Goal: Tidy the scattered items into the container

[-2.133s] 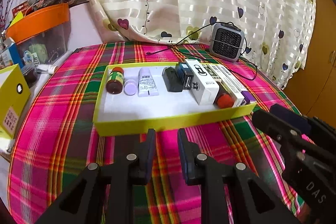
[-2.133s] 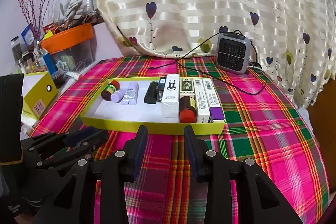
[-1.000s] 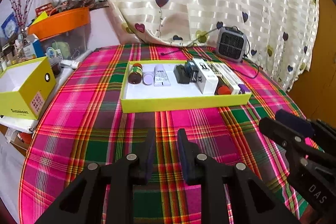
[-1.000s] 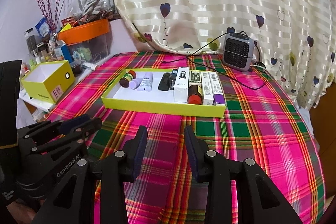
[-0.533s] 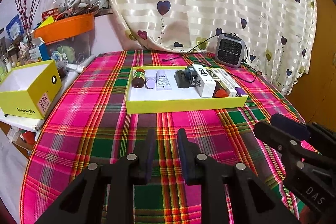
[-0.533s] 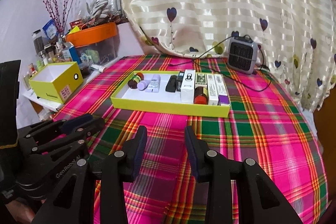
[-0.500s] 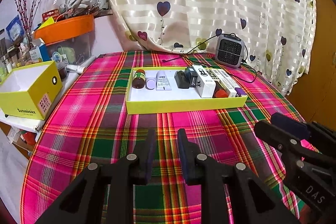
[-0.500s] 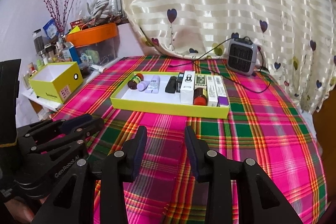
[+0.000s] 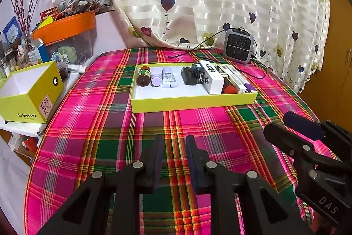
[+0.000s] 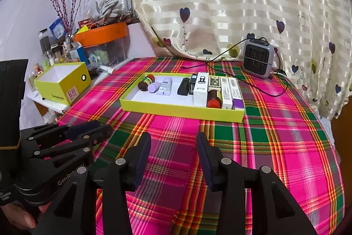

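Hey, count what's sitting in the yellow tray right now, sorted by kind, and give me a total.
In the yellow tray:
boxes: 5
brown bottles: 2
white tube: 1
small lavender-topped container: 1
black block: 1
Total: 10

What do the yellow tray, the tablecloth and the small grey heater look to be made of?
Yellow tray: probably matte cardboard, with thin straight walls and a white lining. Tablecloth: woven plaid fabric that drapes over the edge. Heater: seemingly moulded grey plastic, with a dark grille.
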A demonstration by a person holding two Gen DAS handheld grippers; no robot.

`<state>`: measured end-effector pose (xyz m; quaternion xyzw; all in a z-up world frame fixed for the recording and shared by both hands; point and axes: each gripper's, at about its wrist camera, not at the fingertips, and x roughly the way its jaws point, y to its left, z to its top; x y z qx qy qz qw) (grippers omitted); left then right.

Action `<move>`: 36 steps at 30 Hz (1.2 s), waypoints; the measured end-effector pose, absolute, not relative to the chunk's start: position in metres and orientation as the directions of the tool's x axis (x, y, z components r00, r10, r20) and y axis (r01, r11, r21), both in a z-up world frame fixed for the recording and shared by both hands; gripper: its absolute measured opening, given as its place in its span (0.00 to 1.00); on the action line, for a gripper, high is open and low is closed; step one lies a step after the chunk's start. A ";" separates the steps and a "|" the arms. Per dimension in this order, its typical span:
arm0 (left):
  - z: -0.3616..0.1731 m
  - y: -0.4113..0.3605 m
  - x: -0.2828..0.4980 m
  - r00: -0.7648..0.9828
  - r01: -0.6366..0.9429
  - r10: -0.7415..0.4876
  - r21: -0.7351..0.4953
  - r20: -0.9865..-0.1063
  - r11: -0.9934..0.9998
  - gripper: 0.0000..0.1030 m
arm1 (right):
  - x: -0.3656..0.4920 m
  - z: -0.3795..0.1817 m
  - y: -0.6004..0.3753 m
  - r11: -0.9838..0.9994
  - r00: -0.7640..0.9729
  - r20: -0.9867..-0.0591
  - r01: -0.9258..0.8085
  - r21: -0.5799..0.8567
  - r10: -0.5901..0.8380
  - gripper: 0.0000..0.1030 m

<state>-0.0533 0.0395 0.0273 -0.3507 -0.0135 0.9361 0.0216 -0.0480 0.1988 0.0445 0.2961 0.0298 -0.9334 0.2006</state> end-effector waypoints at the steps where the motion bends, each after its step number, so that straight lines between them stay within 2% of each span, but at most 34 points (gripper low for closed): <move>1: 0.027 0.040 -0.054 -0.752 -0.033 0.051 -0.041 -0.657 -0.999 0.21 | -0.048 0.044 0.199 -0.917 -0.746 -0.560 0.395 0.062 -0.359 0.44; 7: 0.022 0.042 -0.059 -0.741 -0.029 0.058 -0.054 -0.669 -0.998 0.21 | -0.048 0.044 0.202 -0.911 -0.753 -0.541 0.407 0.066 -0.375 0.48; 14: 0.017 0.047 -0.063 -0.727 -0.034 0.060 -0.052 -0.684 -0.998 0.21 | -0.053 0.039 0.204 -0.916 -0.741 -0.565 0.395 0.069 -0.363 0.50; 24: 0.014 0.047 -0.065 -0.709 -0.049 0.054 -0.027 -0.703 -0.998 0.21 | -0.054 0.039 0.202 -0.922 -0.737 -0.581 0.382 0.062 -0.345 0.59; 36: 0.018 0.045 -0.064 -0.718 -0.047 0.039 -0.008 -0.695 -0.999 0.21 | -0.055 0.041 0.200 -0.925 -0.739 -0.588 0.376 0.048 -0.330 0.60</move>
